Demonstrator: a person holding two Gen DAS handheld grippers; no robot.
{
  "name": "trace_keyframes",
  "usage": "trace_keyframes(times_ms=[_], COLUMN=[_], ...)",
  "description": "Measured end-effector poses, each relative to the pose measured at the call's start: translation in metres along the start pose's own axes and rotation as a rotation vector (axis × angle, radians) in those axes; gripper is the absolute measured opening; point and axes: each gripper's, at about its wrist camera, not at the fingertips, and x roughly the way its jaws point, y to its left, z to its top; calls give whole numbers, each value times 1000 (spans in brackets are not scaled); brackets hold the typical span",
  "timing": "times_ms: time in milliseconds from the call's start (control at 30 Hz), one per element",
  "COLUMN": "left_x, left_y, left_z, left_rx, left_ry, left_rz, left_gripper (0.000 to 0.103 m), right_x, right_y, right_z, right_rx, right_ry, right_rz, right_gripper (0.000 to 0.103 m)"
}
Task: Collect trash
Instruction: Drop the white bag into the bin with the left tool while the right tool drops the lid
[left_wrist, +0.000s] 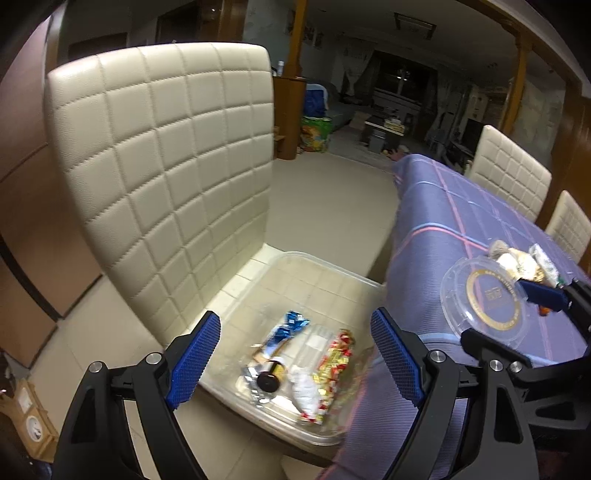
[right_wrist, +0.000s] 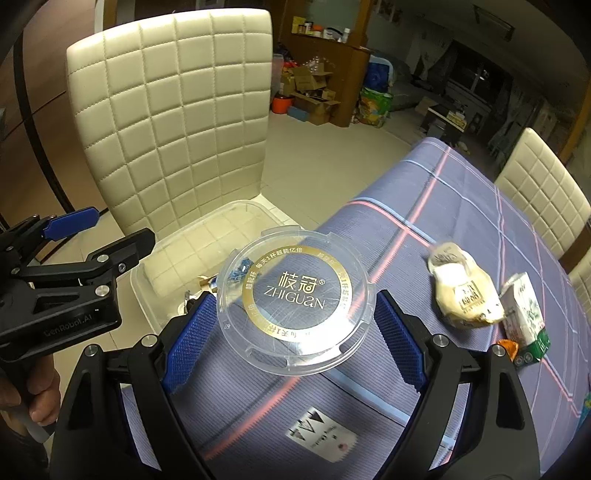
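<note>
On the tablecloth (right_wrist: 461, 206), the round lid (right_wrist: 295, 302) lies flat, logo up.

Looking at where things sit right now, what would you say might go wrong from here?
1. The clear lid lies flat near the table edge, between the open right tool fingers; a pinch may slip and drop it to the floor.
2. The bin on the chair sits close to the seat edge, so a nudge could tip it.
3. The left tool over the bin could block the drop.
</note>
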Motion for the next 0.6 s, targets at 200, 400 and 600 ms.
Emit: trace_keyframes(times_ms=[200, 400, 600], left_x=[-1, 1, -1], left_y=[16, 30, 31], left_z=[-3, -5, -8], left_rx=[-12, -41, -49], left_ry=[-5, 4, 13], left_rz=[40, 54, 50], left_gripper=[81, 81, 81], right_x=[6, 14, 16], right_y=[17, 26, 18], right_z=[9, 23, 21], right_rx=[-35, -46, -7], right_ry=[-5, -9, 11], right_rz=[10, -2, 16], right_gripper=[86, 94, 94])
